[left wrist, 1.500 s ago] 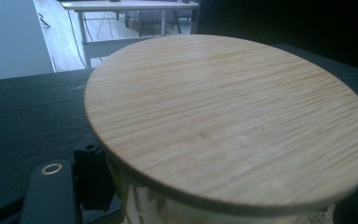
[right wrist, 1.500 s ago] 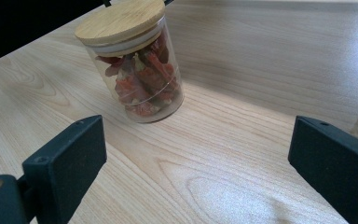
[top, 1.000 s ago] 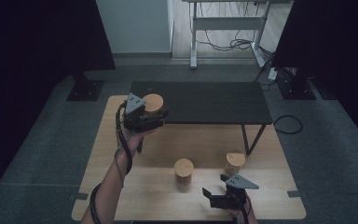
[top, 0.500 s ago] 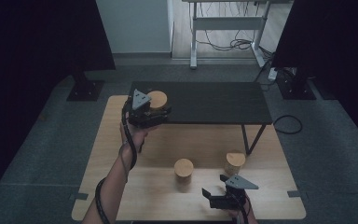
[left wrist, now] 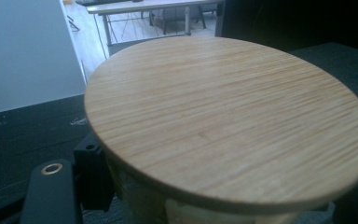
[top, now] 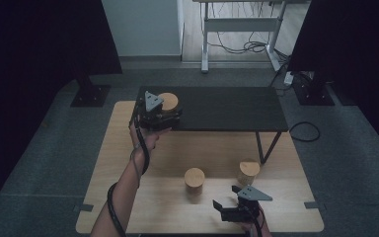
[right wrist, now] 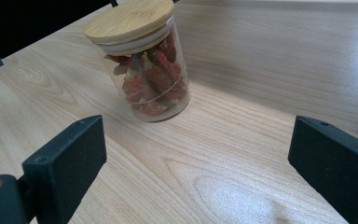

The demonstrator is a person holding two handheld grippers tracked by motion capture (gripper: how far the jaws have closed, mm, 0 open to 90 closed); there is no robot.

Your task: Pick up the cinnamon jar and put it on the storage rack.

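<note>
My left gripper point(top: 164, 114) is shut on a glass jar with a round wooden lid point(top: 168, 101), held at the left end of the black low table point(top: 227, 106). In the left gripper view the lid point(left wrist: 228, 121) is very close, with the black jaws on either side of the jar below it. Whether the jar rests on the black top I cannot tell. My right gripper point(top: 220, 210) stands open near the front edge of the wooden table point(top: 128, 148), with nothing between its fingers. Ahead of my right gripper point(right wrist: 200, 158) stands a lidded jar of red dried pieces point(right wrist: 144, 70).
Two wooden-lidded jars stand on the wooden table, one in the middle point(top: 194, 178) and one to its right point(top: 248, 170) by the black table's leg. Grey floor surrounds the table. A desk frame with cables stands at the back.
My left gripper has carried its jar a little to the right and farther over the black table. The right gripper and the two standing jars have not moved.
</note>
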